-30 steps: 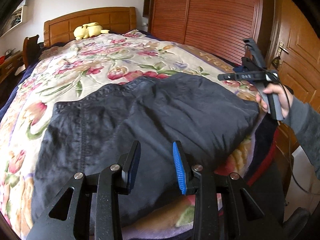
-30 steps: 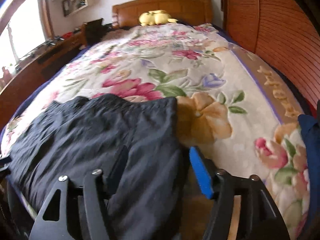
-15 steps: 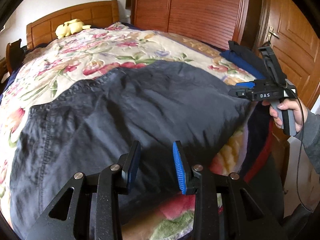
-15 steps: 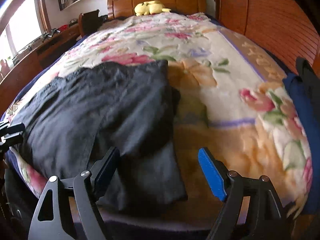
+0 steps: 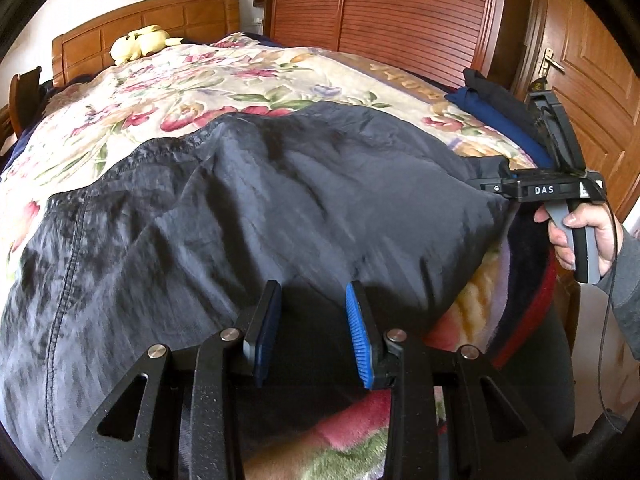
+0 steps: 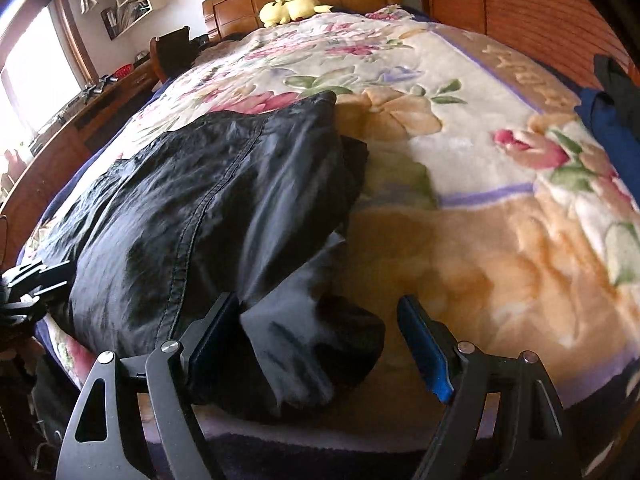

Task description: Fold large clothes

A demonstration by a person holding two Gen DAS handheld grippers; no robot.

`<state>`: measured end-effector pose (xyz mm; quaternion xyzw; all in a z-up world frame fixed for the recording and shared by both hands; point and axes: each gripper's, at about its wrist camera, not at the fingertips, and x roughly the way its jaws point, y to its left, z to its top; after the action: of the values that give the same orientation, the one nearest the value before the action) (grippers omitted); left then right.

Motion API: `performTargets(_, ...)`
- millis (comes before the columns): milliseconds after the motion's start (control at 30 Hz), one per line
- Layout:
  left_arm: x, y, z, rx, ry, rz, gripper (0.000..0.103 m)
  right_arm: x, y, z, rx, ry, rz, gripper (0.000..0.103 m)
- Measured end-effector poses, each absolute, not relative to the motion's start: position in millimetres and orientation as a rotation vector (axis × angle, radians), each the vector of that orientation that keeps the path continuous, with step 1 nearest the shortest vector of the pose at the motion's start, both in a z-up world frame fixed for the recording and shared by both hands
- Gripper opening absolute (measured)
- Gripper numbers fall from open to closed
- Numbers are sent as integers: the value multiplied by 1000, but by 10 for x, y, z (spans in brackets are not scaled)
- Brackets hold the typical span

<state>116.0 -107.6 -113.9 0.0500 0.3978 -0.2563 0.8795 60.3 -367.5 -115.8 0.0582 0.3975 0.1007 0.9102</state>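
Observation:
A large dark garment (image 5: pixel 280 200) (image 6: pixel 200 200) lies spread on the floral blanket (image 5: pixel 160 92) (image 6: pixel 480 160), reaching the foot edge of the bed. My left gripper (image 5: pixel 313 292) hovers over the garment's near hem, pads apart with nothing pressed between them. My right gripper (image 6: pixel 318 304) stands wide open over the garment's crumpled right corner (image 6: pixel 312 352); the cloth lies between the fingers but the pads do not touch it. In the left wrist view a hand (image 5: pixel 588 236) holds that gripper at the garment's right end.
A yellow plush toy (image 5: pixel 140 42) (image 6: pixel 288 10) rests by the headboard. Folded blue and black clothes (image 5: pixel 500 120) (image 6: pixel 604 128) sit at the bed's right edge. A wooden wardrobe (image 5: pixel 400 12) and door (image 5: pixel 592 80) stand on the right, a long desk (image 6: pixel 60 140) on the left.
Both grippers have sunk and drawn nearer to the garment's hem at the foot of the bed. The right jaws have widened. The garment's right corner now lies bunched.

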Motion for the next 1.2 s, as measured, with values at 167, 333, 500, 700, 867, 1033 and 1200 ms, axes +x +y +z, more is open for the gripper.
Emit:
performTargets(167, 1143, -1077, -1167, 97, 827, -534, 34, 592, -3647, -1179, 148, 831, 231, 82)
performTargets(333, 1145, -1073, -1179, 94, 826, -534, 34, 597, -3609, -1223, 160, 846, 255, 73)
performTargets(500, 1147, -1070, -1190, 90, 823, -533, 34, 619, -3568, -1237, 148, 846, 258, 68)
performTargets(700, 1147, -1072, -1193, 88, 826, -533, 34, 603, -3566, -1238, 160, 845, 276, 62)
performTargets(867, 1145, -1030, -1115, 80, 828, -529, 34, 563, -3554, -1148, 169, 824, 318, 32)
performTargets(1033, 1092, -829, -942, 63, 792, -504, 34, 491, -3527, -870, 160, 759, 355, 20)
performTargets(1200, 1004, -409, -710, 33, 734, -442, 35, 477, -3256, -475, 94, 684, 399, 18)
